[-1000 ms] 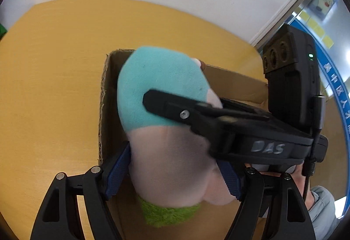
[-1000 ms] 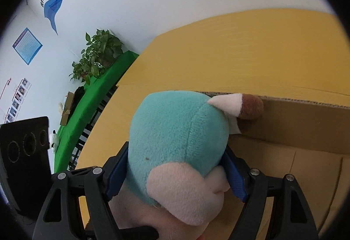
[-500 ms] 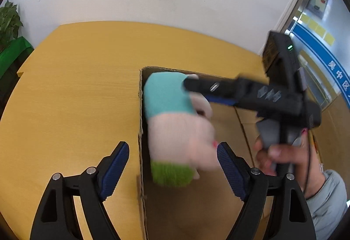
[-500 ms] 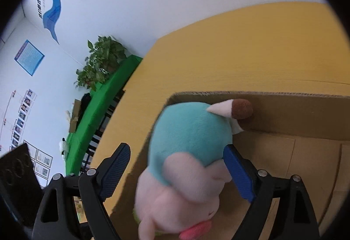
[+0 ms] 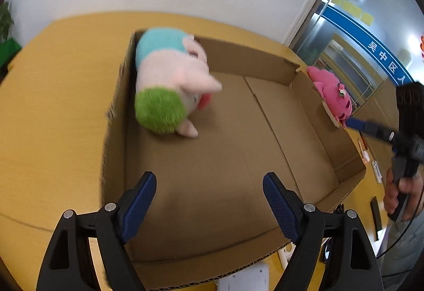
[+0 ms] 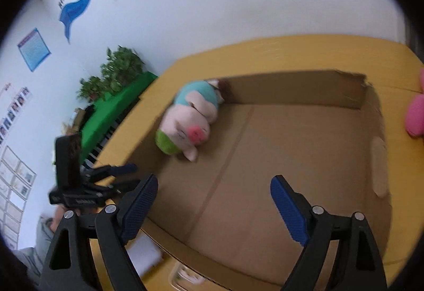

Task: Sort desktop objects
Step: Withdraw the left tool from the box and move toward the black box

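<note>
A plush pig (image 5: 169,81) with a teal hat, pink body and green bottom lies in the far left corner of an open cardboard box (image 5: 265,52); it also shows in the right wrist view (image 6: 190,118). My left gripper (image 5: 209,201) is open and empty above the box's near edge. My right gripper (image 6: 213,201) is open and empty over the box floor (image 6: 265,171). The right gripper also shows at the right edge of the left wrist view (image 5: 371,129). A pink plush toy (image 5: 332,95) lies outside the box's right wall.
The box sits on a yellow wooden table (image 5: 53,79). Small white and dark items (image 5: 376,171) lie on the table right of the box. A white object (image 6: 143,251) lies by the box's near corner. A potted plant (image 6: 116,73) and a green-covered table stand beyond.
Both grippers opened and let go of the plush pig, which now lies in the box's corner. Both grippers pulled back and up, away from it.
</note>
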Demonstrator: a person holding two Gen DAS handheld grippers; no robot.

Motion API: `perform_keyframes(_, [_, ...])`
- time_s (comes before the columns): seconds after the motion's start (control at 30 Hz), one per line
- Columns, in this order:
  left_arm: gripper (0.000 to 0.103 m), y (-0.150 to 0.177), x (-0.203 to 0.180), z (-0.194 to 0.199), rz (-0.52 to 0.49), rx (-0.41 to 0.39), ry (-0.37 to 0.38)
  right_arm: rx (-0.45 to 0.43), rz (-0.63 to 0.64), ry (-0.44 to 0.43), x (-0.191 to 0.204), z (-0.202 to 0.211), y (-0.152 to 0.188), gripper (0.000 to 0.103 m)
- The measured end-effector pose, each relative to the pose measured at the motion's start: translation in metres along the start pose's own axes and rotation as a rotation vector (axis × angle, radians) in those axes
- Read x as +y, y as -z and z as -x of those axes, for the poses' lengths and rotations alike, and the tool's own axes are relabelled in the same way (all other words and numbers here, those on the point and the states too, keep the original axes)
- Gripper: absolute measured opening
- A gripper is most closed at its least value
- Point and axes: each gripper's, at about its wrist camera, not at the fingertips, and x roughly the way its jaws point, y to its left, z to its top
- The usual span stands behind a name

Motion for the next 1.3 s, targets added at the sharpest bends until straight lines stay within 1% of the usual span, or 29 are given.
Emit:
perform_keyframes(0.03, [0.087, 0.004, -0.004, 0.003, -0.018, -0.011, -0.038, 0.017, -0.007, 0.051, -0.008, 0.000, 0.011, 0.088])
perform_keyframes(0.07, [0.087, 0.006, -0.006, 0.001, -0.022, -0.007, -0.053, 0.032, -0.018, 0.084, -0.017, 0.001, 0.021, 0.088])
perform_keyframes(0.17, [0.087, 0.016, -0.008, 0.005, 0.003, -0.019, -0.048, 0.053, -0.074, 0.110, -0.041, 0.003, 0.044, 0.088])
perform_keyframes(0.2, [0.087, 0.019, -0.009, 0.001, 0.001, -0.019, -0.054, 0.063, -0.096, 0.121, -0.050, 0.003, 0.050, 0.088])
perform_keyframes(0.27, [0.087, 0.023, -0.012, 0.002, 0.001, -0.014, -0.070, 0.065, -0.096, 0.161, -0.061, 0.006, 0.060, 0.088])
perform_keyframes(0.33, [0.087, 0.023, -0.014, 0.000, -0.002, -0.011, -0.080, 0.058, -0.081, 0.176, -0.065, 0.008, 0.064, 0.088])
perform_keyframes(0.43, [0.087, 0.023, -0.018, 0.000, -0.005, -0.003, -0.120, 0.047, -0.088, 0.163, -0.066, 0.019, 0.065, 0.088])
perform_keyframes(0.5, [0.087, 0.021, -0.019, 0.008, 0.024, -0.018, -0.148, 0.020, -0.077, 0.173, -0.062, 0.033, 0.065, 0.088])
perform_keyframes(0.53, [0.087, 0.021, -0.022, 0.016, 0.035, -0.048, -0.165, 0.001, -0.058, 0.180, -0.056, 0.041, 0.064, 0.088])
perform_keyframes(0.57, [0.087, 0.023, -0.029, 0.033, 0.032, -0.110, -0.175, -0.021, -0.034, 0.186, -0.049, 0.050, 0.065, 0.088])
perform_keyframes(0.6, [0.087, 0.024, -0.035, 0.045, 0.019, -0.155, -0.175, -0.042, -0.010, 0.191, -0.042, 0.059, 0.066, 0.088])
perform_keyframes(0.63, [0.091, 0.026, -0.043, 0.058, 0.001, -0.199, -0.179, -0.058, 0.011, 0.196, -0.035, 0.066, 0.068, 0.088])
perform_keyframes(0.67, [0.101, 0.028, -0.053, 0.072, -0.019, -0.242, -0.192, -0.072, 0.032, 0.201, -0.028, 0.073, 0.071, 0.088])
perform_keyframes(0.7, [0.103, 0.031, -0.062, 0.084, -0.035, -0.283, -0.210, -0.087, 0.053, 0.206, -0.020, 0.079, 0.075, 0.088])
perform_keyframes(0.73, [0.103, 0.035, -0.070, 0.095, -0.049, -0.322, -0.222, -0.103, 0.074, 0.211, -0.014, 0.084, 0.078, 0.084])
perform_keyframes(0.8, [0.103, 0.042, -0.086, 0.114, -0.079, -0.384, -0.232, -0.139, 0.116, 0.227, -0.001, 0.092, 0.087, 0.046])
perform_keyframes(0.83, [0.101, 0.047, -0.094, 0.122, -0.094, -0.416, -0.238, -0.142, 0.120, 0.231, 0.002, 0.095, 0.090, 0.015])
perform_keyframes(0.87, [0.086, 0.051, -0.100, 0.126, -0.106, -0.438, -0.250, -0.143, 0.114, 0.230, 0.003, 0.097, 0.092, 0.008])
perform_keyframes(0.9, [0.067, 0.055, -0.107, 0.128, -0.126, -0.442, -0.264, -0.146, 0.107, 0.222, 0.005, 0.099, 0.094, 0.008])
perform_keyframes(0.93, [0.034, 0.058, -0.112, 0.127, -0.139, -0.415, -0.244, -0.147, 0.104, 0.216, 0.006, 0.102, 0.097, 0.008])
perform_keyframes(0.97, [0.026, 0.058, -0.114, 0.126, -0.135, -0.390, -0.207, -0.149, 0.104, 0.207, 0.008, 0.104, 0.098, 0.016])
perform_keyframes(1.0, [0.026, 0.060, -0.115, 0.124, -0.124, -0.363, -0.164, -0.153, 0.100, 0.194, 0.009, 0.107, 0.100, 0.027])
perform_keyframes(1.03, [0.030, 0.061, -0.116, 0.123, -0.123, -0.356, -0.157, -0.161, 0.093, 0.185, 0.010, 0.110, 0.102, 0.062])
perform_keyframes(1.07, [0.055, 0.063, -0.120, 0.123, -0.135, -0.356, -0.169, -0.173, 0.090, 0.176, 0.012, 0.113, 0.104, 0.089])
perform_keyframes(1.1, [0.077, 0.064, -0.123, 0.123, -0.143, -0.362, -0.187, -0.189, 0.094, 0.168, 0.015, 0.117, 0.107, 0.090])
perform_keyframes(1.13, [0.103, 0.066, -0.126, 0.125, -0.145, -0.382, -0.214, -0.200, 0.101, 0.163, 0.019, 0.121, 0.110, 0.090])
perform_keyframes(1.17, [0.103, 0.071, -0.130, 0.131, -0.147, -0.432, -0.235, -0.204, 0.107, 0.158, 0.022, 0.123, 0.112, 0.090])
perform_keyframes(1.2, [0.103, 0.073, -0.133, 0.135, -0.152, -0.451, -0.237, -0.204, 0.110, 0.153, 0.025, 0.125, 0.115, 0.090])
perform_keyframes(1.3, [0.103, 0.079, -0.140, 0.141, -0.166, -0.454, -0.208, -0.199, 0.115, 0.146, 0.030, 0.128, 0.122, 0.090])
